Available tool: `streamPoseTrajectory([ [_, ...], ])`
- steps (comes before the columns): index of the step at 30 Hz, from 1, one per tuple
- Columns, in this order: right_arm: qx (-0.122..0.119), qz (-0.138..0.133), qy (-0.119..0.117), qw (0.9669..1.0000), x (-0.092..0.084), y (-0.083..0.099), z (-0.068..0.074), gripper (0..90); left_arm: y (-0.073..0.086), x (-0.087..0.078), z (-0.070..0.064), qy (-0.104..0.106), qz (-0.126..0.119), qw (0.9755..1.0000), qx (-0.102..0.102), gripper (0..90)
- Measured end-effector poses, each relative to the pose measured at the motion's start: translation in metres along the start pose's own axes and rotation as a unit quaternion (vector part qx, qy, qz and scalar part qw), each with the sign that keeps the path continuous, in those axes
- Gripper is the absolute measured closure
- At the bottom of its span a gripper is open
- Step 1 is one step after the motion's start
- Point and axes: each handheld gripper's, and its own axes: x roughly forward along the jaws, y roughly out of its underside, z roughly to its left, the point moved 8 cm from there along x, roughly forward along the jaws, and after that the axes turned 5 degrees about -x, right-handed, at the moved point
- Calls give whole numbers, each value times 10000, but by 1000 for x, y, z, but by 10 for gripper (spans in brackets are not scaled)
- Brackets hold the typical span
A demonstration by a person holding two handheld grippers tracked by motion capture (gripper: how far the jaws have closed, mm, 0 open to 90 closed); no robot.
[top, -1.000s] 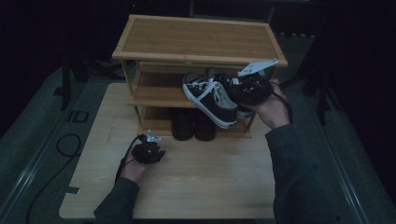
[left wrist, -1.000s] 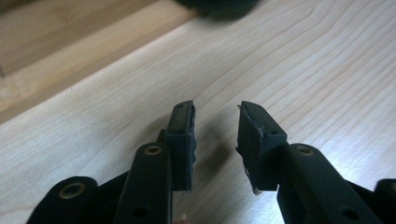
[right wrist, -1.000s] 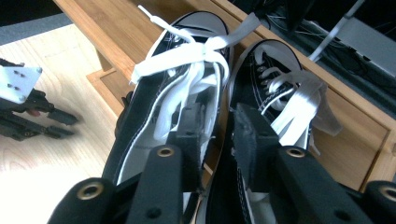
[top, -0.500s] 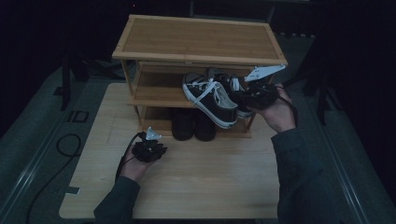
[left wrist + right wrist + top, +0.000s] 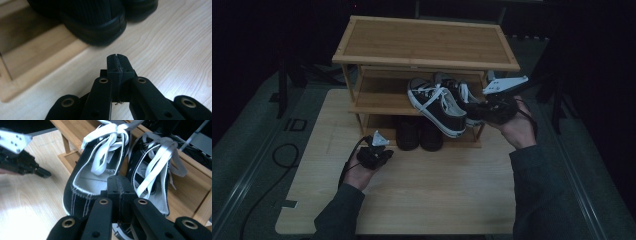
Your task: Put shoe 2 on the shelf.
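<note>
A pair of black-and-white sneakers (image 5: 437,102) (image 5: 92,177) with white laces stands on the middle shelf of a bamboo shoe rack (image 5: 427,42), heels jutting over the shelf's front. My right gripper (image 5: 476,111) (image 5: 119,183) hangs at the right sneaker's heel, pointing left, its jaws shut with nothing between them. A pair of plain black shoes (image 5: 419,132) (image 5: 95,22) sits on the bottom shelf. My left gripper (image 5: 388,152) (image 5: 117,61) hovers just above the table, aimed at the black shoes. Its jaws have just closed on nothing.
The rack stands at the back of a light wooden table (image 5: 437,200). A black cable (image 5: 287,155) trails off the table's left side onto the floor. The left gripper (image 5: 22,160) also appears far off in the right gripper view.
My right gripper has drawn back to the right, away from the sneakers. My left hand has risen a little and edged toward the rack.
</note>
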Motion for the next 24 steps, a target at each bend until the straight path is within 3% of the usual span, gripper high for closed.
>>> streamPoseTrajectory([
  [8, -30, 76, 28, 10000, -2, 11, 2, 889, -31, -15, -2, -31, -245, 9996, 126, 900],
  [24, -85, 246, -156, 9995, 1, 32, 14, 862, -80, -28, -7, -73, -439, 9983, 378, 900],
])
